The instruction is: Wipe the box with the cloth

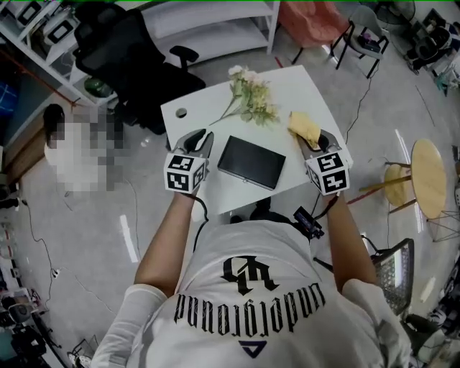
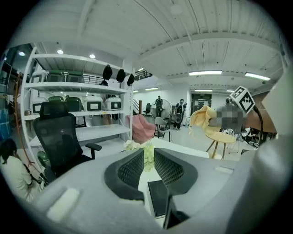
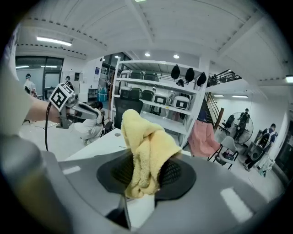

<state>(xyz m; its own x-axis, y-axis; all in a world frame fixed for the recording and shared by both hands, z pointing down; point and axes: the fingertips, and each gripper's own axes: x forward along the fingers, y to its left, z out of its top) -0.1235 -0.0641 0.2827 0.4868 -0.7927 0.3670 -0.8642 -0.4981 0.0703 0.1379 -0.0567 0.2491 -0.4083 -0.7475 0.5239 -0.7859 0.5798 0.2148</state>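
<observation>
A flat black box lies in the middle of the white table. My right gripper hovers to the right of the box, shut on a bunched yellow cloth. In the right gripper view the cloth stands up between the jaws. My left gripper hangs to the left of the box, above the table. Its jaws stand a little apart with nothing between them. The left gripper view shows the box below and beyond the fingertips.
Artificial flowers lie on the table behind the box, beside a round cable hole. A black office chair and white shelving stand beyond the table. A round wooden stool is at the right. A person crouches at the left.
</observation>
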